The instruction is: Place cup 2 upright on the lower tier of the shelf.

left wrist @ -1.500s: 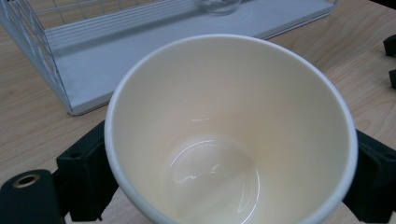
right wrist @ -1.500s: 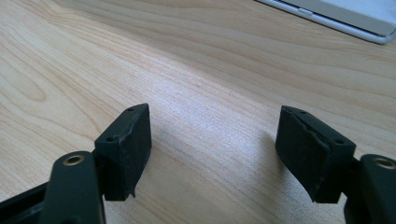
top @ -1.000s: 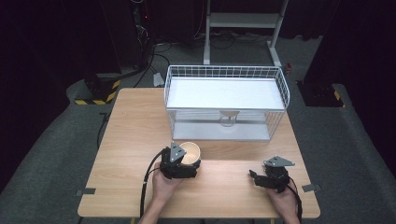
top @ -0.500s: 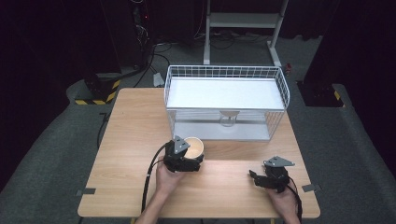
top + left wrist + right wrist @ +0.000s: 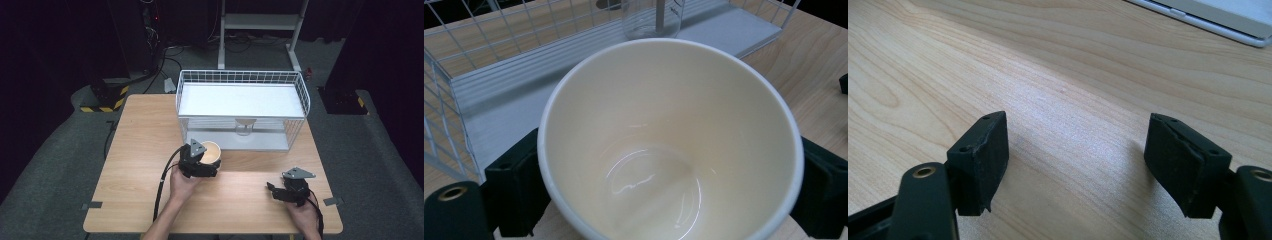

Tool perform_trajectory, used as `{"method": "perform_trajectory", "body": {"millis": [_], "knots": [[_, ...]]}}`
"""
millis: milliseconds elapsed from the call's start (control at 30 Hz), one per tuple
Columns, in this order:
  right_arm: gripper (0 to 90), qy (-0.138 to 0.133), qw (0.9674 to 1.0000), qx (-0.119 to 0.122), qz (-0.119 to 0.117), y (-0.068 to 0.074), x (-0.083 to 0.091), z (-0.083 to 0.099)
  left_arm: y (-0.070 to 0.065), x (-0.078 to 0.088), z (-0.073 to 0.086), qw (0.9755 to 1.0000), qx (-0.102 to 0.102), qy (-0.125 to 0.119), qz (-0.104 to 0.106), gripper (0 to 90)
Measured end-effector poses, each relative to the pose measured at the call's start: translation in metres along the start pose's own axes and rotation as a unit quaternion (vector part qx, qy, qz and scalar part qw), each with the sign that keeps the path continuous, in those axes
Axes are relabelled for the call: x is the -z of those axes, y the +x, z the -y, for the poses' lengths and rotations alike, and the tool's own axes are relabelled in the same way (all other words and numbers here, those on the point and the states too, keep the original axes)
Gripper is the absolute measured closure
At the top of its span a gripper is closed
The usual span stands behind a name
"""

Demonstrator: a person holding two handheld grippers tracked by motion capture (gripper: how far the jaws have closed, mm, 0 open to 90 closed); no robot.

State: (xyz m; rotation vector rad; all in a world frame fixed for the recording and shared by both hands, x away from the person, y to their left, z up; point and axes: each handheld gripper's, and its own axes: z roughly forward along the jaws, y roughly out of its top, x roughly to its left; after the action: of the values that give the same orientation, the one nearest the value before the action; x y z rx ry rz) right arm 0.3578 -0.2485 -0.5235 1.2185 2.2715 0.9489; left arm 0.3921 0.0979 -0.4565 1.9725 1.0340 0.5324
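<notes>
Left gripper (image 5: 206, 164), fingers clamped on the cream ceramic cup (image 5: 669, 145) at centre frame just before the white wire basket (image 5: 300, 95): keep it level, clear the basket's near rim; right gripper (image 5: 1075, 160) fingers apart, empty, over the wooden worktop (image 5: 145, 130).
</notes>
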Motion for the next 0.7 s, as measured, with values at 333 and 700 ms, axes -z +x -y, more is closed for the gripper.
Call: {"method": "perform_trajectory", "body": {"millis": [333, 700], "knots": [[26.2, 0.0, 1.0, -0.001, 0.0, 0.0, 0.0, 0.0, 0.006, -0.007, -0.007, 0.9999, 0.009, -0.003, -0.007, 9.3], [26.1, 0.0, 1.0, -0.001, 0.0, 0.0, 0.0, 0.0, 0.007, -0.021, -0.017, 0.9997, 0.0, 0.001, -0.025, 9.3]]}}
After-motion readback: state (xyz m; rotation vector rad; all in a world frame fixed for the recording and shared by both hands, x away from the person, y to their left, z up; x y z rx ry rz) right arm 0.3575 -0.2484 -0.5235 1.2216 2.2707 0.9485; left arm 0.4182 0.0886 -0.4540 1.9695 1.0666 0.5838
